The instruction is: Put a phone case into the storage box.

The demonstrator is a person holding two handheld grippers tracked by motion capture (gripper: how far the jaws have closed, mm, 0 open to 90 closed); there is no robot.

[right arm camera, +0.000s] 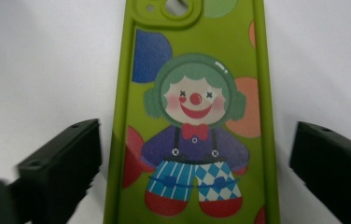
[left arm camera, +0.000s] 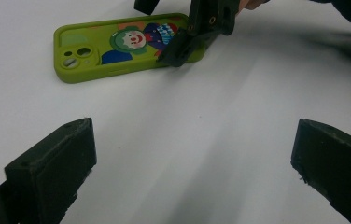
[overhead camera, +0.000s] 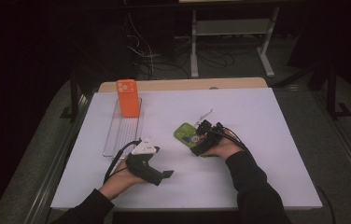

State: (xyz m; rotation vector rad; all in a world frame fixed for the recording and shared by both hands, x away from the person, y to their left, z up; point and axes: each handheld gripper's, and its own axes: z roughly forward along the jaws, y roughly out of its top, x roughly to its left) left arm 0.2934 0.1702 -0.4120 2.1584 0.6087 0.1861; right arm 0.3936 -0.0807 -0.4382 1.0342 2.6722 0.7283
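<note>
Your right gripper (overhead camera: 197,141) hangs low over the green phone case (overhead camera: 186,133), jaws spread wide and holding nothing — in the right gripper view the case (right arm camera: 194,116) runs straight up between them, long axis in line with the gripper's reach, camera cutout at the far end, clown print facing up. Both long edges sit inside the jaw gap, the left edge just beside the left jaw, more room on the right. That straddle is what the next move likely turns on: close across the short width and the case should be caught.

Your left gripper (overhead camera: 162,176) is also open and empty, near the front of the white table (overhead camera: 267,154), well apart from the case. From the left gripper view the case (left arm camera: 117,49) lies ahead and to the left, flat on the table, with the right gripper (left arm camera: 183,44) over its near-right end. So the right hand is clearly the nearer one.

Farther out — an orange phone case (overhead camera: 128,98) stands upright at the far end of a wire rack (overhead camera: 120,135) (back left of the table).
</note>
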